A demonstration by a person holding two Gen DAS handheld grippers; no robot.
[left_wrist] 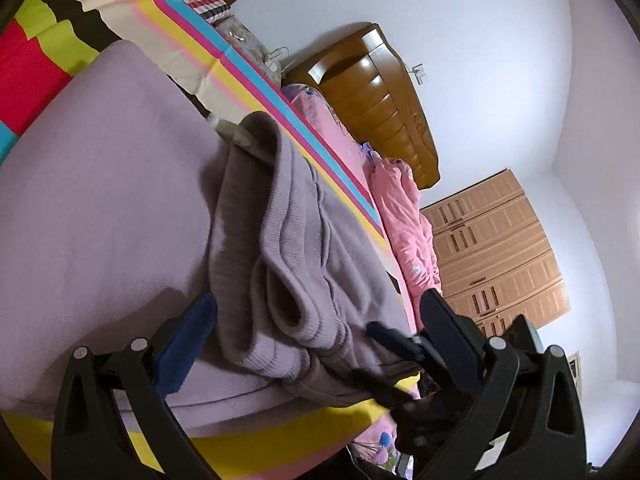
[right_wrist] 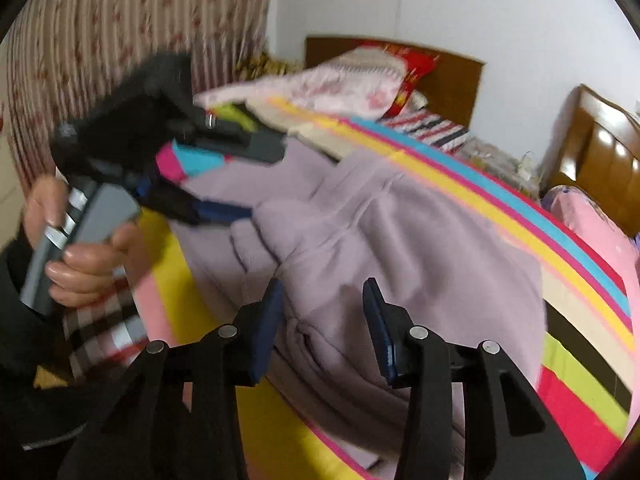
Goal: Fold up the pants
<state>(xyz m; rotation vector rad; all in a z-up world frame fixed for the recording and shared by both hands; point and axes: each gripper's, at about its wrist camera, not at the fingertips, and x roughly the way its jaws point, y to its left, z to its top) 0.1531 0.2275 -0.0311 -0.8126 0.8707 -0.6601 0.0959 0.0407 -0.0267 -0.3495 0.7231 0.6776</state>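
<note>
one lilac pants (right_wrist: pixel 400 248), two grippers: left gripper (right_wrist: pixel 236 184), right gripper (right_wrist: pixel 324 328), one striped bedspread (right_wrist: pixel 520 216), two wooden headboards (right_wrist: pixel 600 156).

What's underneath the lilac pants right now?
The lilac knit pants lie on a bright multicoloured striped bedsheet, visible around their edges. What is directly beneath the fabric is covered.

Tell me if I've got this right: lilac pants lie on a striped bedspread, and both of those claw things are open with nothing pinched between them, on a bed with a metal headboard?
Nearly. The headboard is polished brown wood, not metal; the left wrist view shows it clearly. The rest holds: the lilac pants lie on the striped bedspread, and the left gripper and right gripper are both open, pinching nothing.
</note>
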